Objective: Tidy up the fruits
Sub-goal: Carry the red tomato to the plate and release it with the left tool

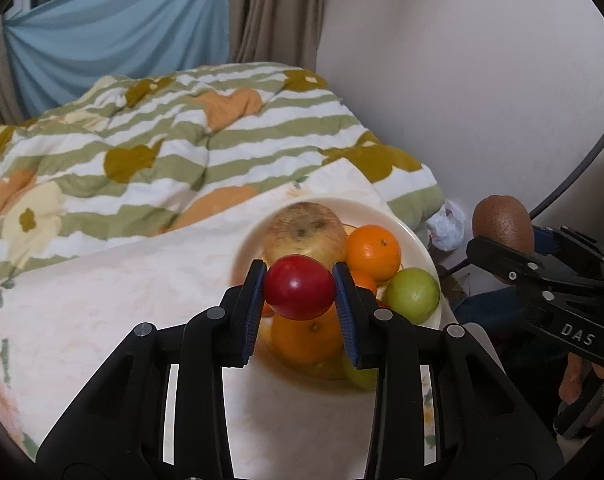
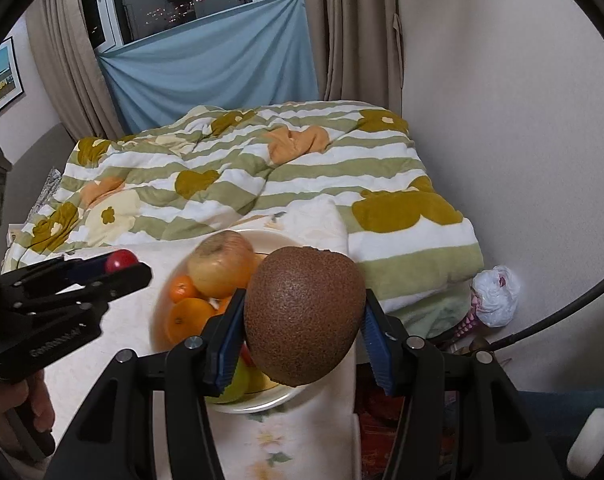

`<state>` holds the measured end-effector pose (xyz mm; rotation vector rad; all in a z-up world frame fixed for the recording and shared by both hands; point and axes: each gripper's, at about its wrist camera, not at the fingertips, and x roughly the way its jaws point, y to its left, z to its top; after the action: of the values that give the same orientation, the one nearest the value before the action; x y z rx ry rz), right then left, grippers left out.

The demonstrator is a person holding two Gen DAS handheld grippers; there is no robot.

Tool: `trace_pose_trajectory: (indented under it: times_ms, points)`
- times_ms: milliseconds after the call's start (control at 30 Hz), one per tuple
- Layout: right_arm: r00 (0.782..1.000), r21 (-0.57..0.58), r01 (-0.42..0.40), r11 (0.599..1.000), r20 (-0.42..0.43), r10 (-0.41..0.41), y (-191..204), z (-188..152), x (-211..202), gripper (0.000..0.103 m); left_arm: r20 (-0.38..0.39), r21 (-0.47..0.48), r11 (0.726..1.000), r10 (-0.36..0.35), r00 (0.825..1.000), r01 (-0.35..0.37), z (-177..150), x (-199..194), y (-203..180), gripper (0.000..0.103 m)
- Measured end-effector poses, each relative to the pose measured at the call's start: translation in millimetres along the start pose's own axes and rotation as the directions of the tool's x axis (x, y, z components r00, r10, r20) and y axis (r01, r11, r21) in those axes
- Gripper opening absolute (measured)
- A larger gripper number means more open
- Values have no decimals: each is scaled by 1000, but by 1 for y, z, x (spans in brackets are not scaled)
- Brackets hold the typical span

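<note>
A small glossy red round fruit (image 1: pixel 300 292) was clamped between the blue pads of the left gripper (image 1: pixel 300 294), held above the round cream ceramic bowl (image 1: pixel 415 240). A rough brown oval kiwi (image 2: pixel 303 316) was pinched by the right gripper (image 2: pixel 302 332) over the bowl's near right rim. In the bowl lay a pale yellow-red apple (image 1: pixel 303 230), an orange mandarin (image 1: pixel 373 252) and a green round fruit (image 1: pixel 413 295); more fruit underneath was blurred, perhaps another orange. The bowl was set on a floral white cloth (image 1: pixel 122 300).
</note>
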<state>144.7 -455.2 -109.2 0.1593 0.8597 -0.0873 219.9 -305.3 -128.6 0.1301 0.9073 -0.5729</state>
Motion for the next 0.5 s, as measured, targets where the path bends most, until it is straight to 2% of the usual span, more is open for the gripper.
trace_pose_trajectory:
  times_ms: [267, 500]
  points:
    - [1000, 8, -14, 1000, -22, 14, -16, -6, 10, 50, -31, 0, 1000, -1, 1000, 1, -1, 31, -10, 41]
    - [1000, 19, -13, 1000, -21, 14, -23, -5, 12, 50, -22, -9, 1000, 12, 1000, -12, 2, 34, -11, 42]
